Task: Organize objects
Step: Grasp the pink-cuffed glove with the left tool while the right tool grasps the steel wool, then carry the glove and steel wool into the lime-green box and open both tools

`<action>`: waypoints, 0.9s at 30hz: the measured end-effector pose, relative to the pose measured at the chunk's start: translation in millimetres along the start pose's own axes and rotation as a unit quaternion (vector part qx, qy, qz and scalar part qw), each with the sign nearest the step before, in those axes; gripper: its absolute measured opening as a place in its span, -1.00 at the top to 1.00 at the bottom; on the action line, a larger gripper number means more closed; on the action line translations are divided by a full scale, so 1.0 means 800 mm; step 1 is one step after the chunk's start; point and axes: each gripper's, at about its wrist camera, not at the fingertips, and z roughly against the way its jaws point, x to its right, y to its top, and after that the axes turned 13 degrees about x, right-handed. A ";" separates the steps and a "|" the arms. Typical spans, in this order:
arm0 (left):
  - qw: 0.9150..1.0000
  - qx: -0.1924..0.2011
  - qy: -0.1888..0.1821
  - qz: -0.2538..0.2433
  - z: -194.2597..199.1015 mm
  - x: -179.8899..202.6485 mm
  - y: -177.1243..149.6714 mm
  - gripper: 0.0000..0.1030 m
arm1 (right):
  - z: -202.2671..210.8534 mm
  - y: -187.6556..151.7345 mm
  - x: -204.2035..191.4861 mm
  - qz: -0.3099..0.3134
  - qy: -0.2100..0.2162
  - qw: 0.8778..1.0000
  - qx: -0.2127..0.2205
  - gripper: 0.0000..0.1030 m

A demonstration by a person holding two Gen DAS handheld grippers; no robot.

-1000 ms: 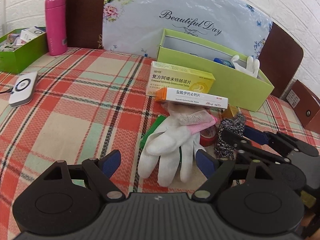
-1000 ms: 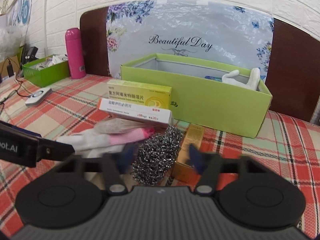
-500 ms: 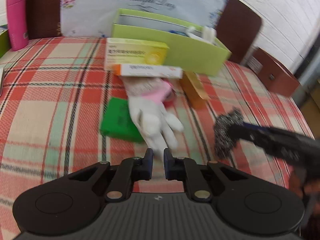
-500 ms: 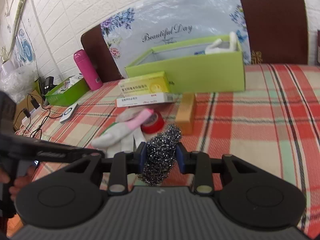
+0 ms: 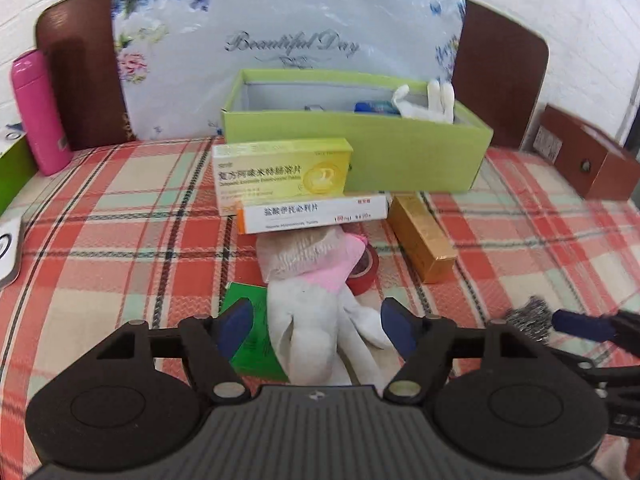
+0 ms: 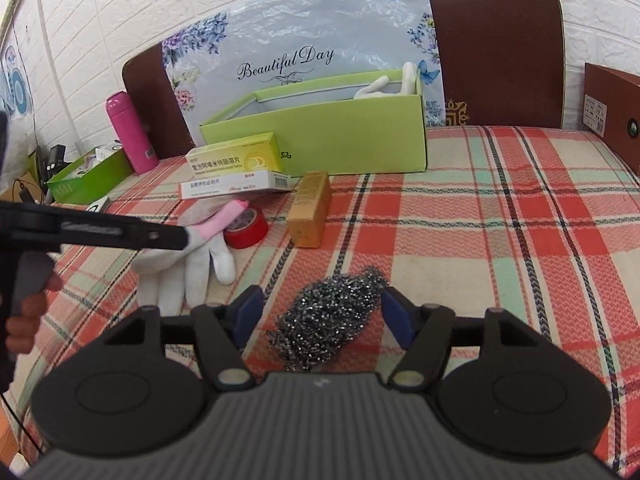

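A white glove with a pink cuff [image 5: 316, 308] lies on the plaid cloth, partly over a green packet [image 5: 250, 332] and a red tape roll [image 5: 366, 270]. My left gripper [image 5: 316, 330] is open, its fingers either side of the glove's fingers. My right gripper [image 6: 322, 318] is open around a steel wool scrubber [image 6: 328, 316] that rests on the cloth; the scrubber also shows in the left wrist view [image 5: 528, 322]. A yellow medicine box [image 5: 282, 172], a white-orange box [image 5: 314, 214] and a gold box [image 5: 422, 238] lie before the light green box [image 5: 400, 152].
The light green box holds another white glove [image 5: 428, 100] and a blue item. A pink bottle [image 5: 38, 112] and a dark green box [image 6: 86, 176] stand at the left. A brown box [image 5: 588, 160] sits at the right. A flowered board leans on the headboard behind.
My left gripper opened and moved over the glove. My right gripper opened and let go of the steel wool scrubber, which now rests on the cloth.
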 end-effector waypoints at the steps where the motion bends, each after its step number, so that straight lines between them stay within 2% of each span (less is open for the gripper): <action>1: 1.000 -0.015 -0.006 -0.001 -0.006 0.000 -0.002 0.27 | 0.001 0.000 0.001 -0.001 0.000 1.000 0.000 -0.27; 2: 1.000 -0.025 -0.013 0.003 -0.008 -0.001 -0.004 0.80 | 0.001 -0.001 0.002 -0.002 -0.001 1.000 0.000 -0.27; 5: 0.997 -0.034 -0.068 0.031 0.017 -0.003 -0.007 0.88 | 0.002 -0.002 0.006 -0.004 -0.005 1.000 -0.001 -0.27; 8: 0.990 -0.035 -0.135 0.030 0.058 0.006 -0.014 0.88 | 0.002 -0.001 0.012 -0.006 -0.008 1.000 -0.001 -0.27; 10: 0.989 -0.040 -0.145 0.015 0.072 0.016 -0.023 0.87 | 0.002 -0.002 0.014 -0.001 -0.014 1.000 0.002 -0.30; 11: 0.990 -0.042 -0.136 0.007 0.072 0.022 -0.028 0.80 | 0.002 -0.002 0.014 0.004 -0.015 1.000 0.003 -0.31; 13: 0.993 -0.051 -0.108 -0.006 0.062 0.030 -0.036 0.48 | 0.003 -0.004 0.010 0.017 -0.020 1.000 0.004 -0.31; 14: 0.994 -0.057 -0.094 -0.006 0.053 0.033 -0.039 0.22 | 0.004 -0.005 0.008 0.026 -0.021 0.999 0.005 -0.31; 15: 0.994 -0.062 -0.089 -0.001 0.046 0.034 -0.042 0.03 | 0.006 -0.007 0.004 0.039 -0.021 0.999 0.006 -0.31; 16: 0.993 -0.067 -0.094 0.006 0.038 0.032 -0.042 -0.04 | 0.007 -0.009 0.001 0.052 -0.021 0.998 0.006 -0.31; 18: 0.993 -0.069 -0.093 0.014 0.025 0.030 -0.044 -0.07 | 0.006 -0.013 -0.005 0.067 -0.021 0.998 0.008 -0.31; 21: 0.995 -0.070 -0.068 0.014 0.014 0.030 -0.046 -0.09 | -0.001 -0.016 -0.010 0.068 -0.009 0.998 0.001 -0.30; 24: 0.995 -0.063 -0.069 0.021 0.013 0.029 -0.046 -0.18 | -0.012 -0.021 -0.015 0.074 0.000 0.997 -0.006 -0.25; 25: 0.996 -0.061 -0.068 0.022 0.012 0.029 -0.046 -0.18 | -0.015 -0.022 -0.015 0.070 0.007 0.998 -0.009 -0.05; 26: 0.996 -0.057 -0.067 0.022 0.010 0.031 -0.046 -0.17 | -0.018 -0.024 -0.015 0.062 0.016 0.998 -0.016 0.24; 27: 0.996 -0.056 -0.064 0.019 0.010 0.033 -0.046 0.11 | -0.020 -0.025 -0.015 0.056 0.020 0.998 -0.021 0.25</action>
